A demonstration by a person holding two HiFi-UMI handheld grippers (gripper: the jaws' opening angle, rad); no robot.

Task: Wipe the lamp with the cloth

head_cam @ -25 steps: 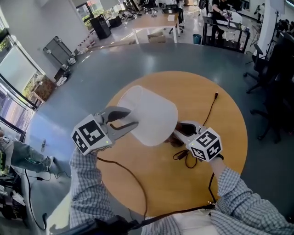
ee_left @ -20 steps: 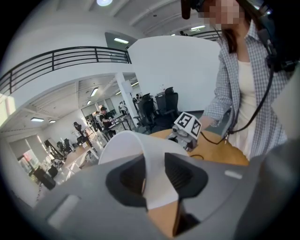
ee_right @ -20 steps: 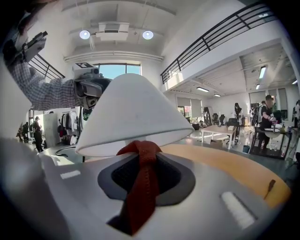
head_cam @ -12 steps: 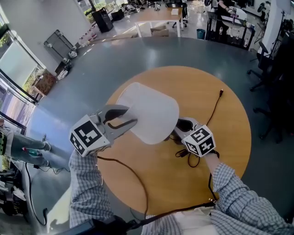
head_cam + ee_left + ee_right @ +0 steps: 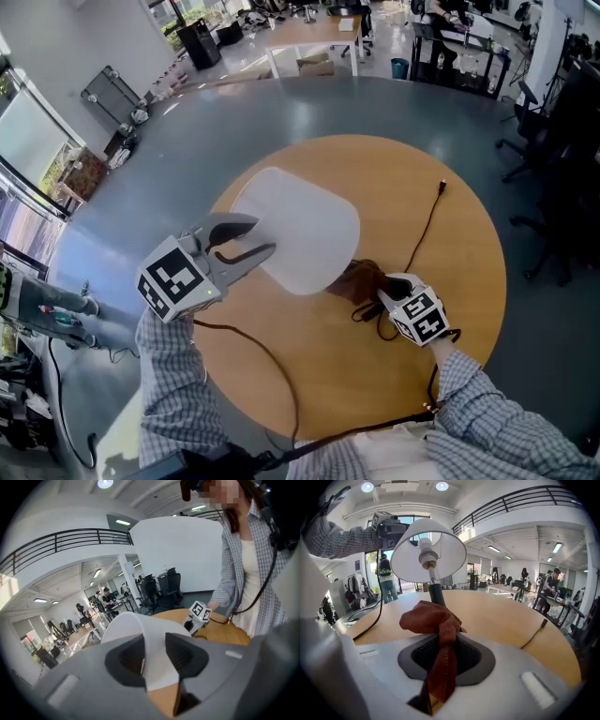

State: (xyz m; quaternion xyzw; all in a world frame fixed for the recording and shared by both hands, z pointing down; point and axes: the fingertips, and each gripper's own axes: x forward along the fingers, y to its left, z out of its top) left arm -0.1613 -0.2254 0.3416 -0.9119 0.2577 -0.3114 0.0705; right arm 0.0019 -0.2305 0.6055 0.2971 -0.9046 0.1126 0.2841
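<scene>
Two claws are given separate jobs here. The left claw (image 5: 268, 238) is set across the rim of the white lampshade (image 5: 305, 225), with the thin wall taken between its jaws, one pad inside and one outside. The pads appear to press on it, though the contact is partly hidden. The lamp (image 5: 429, 555) is judged to be steadied this way, so that it is not tipped or turned under rubbing. It is stood upright near the middle of the round wooden tabletop (image 5: 459, 253), and its cord (image 5: 427, 225) is trailed toward the far edge.

The right claw (image 5: 382, 292) is closed on a rust-red cloth (image 5: 356, 278). The cloth is pinched by a narrow fold, so that a loose bunch is left free ahead of the jaws as the wiping face. That bunch is held low, under the lampshade and just beside the dark stem (image 5: 435, 595), near the lamp's foot. Whether it is touching cannot be told. The lower parts are judged to be the ones in hand.
</scene>
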